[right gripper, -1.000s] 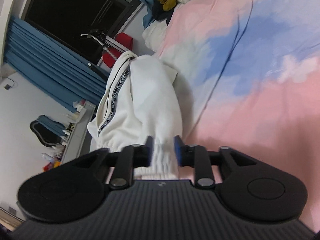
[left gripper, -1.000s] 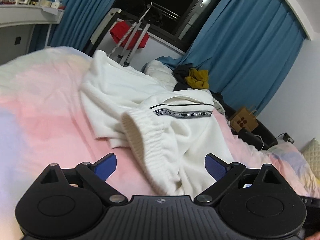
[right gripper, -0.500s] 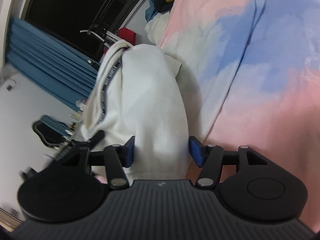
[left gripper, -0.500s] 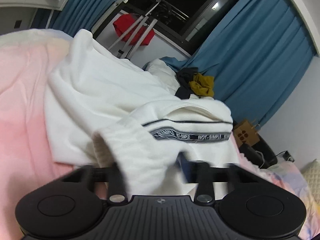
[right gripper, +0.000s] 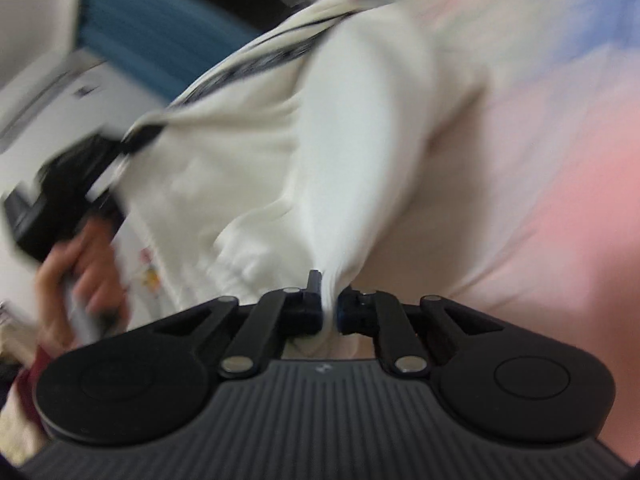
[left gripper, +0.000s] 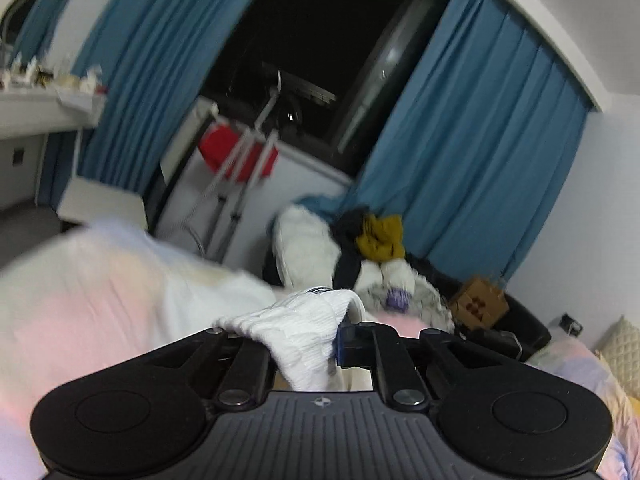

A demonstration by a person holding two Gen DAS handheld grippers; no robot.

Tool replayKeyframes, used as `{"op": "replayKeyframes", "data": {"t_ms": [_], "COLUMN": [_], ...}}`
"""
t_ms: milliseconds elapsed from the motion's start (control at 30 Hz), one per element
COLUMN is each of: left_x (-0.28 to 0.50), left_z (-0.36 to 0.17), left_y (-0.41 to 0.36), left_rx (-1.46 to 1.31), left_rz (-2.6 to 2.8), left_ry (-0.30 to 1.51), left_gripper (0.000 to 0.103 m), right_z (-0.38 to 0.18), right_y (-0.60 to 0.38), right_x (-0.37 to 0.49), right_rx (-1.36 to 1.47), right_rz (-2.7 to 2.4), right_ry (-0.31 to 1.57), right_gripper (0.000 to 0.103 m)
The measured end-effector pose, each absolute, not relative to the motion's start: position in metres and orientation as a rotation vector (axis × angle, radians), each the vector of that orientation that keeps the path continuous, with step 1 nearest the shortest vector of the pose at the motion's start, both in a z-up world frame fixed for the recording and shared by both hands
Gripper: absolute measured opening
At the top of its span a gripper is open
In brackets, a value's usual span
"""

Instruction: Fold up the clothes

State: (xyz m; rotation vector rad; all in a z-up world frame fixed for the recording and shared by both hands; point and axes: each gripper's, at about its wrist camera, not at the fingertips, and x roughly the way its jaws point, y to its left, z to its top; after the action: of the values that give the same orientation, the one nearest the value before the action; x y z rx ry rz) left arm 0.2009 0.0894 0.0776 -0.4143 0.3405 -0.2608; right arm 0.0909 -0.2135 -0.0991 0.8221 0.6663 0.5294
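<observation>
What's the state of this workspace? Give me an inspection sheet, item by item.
Surface: bed with pink and blue bedspread.
Job's things: white garment, held at two points.
Clutter: heap of clothes at the bed's far end; cardboard box.
Grippers: left gripper shut on the garment's ribbed edge; right gripper shut on a bunched fold.
Cables: nothing seen clearly.
Surroundings: blue curtains, dark window, shelf.
</observation>
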Motion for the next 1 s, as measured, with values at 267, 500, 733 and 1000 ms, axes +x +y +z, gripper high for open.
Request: {"op": "replayKeyframes", "data": {"t_ms": [267, 500, 733, 1000], "left_x": [0.175, 0.193, 0.207, 0.179], "left_z": [0.151, 0.066, -0.020, -0.011], "left_y": [0.217, 0.350, 0.417, 0.408], "left_rx": [-0.343, -0.409, -0.580, -0.531], "left_rz": [-0.017, 0.268, 0.302, 0.261], "left_ry": [0.262, 0.448, 0.566, 0.555], "left_gripper": [0.011, 0.011, 0.013, 0.043], "right_z": [-0.058, -0.118, -0.148, -0.123], "right_y": [-0.039, 0.089, 0.111, 0.103], "right_x": [0.084, 0.115, 0.126, 0.109], "right_rx": [0.847, 0.718, 0.612, 0.537], "right_rz": [0.853, 0.890, 0.892, 0.851], "right_ry": [0.678, 0.884, 0.951, 0.914], "right_gripper": [0.009, 0.009, 0.009, 0.026]}}
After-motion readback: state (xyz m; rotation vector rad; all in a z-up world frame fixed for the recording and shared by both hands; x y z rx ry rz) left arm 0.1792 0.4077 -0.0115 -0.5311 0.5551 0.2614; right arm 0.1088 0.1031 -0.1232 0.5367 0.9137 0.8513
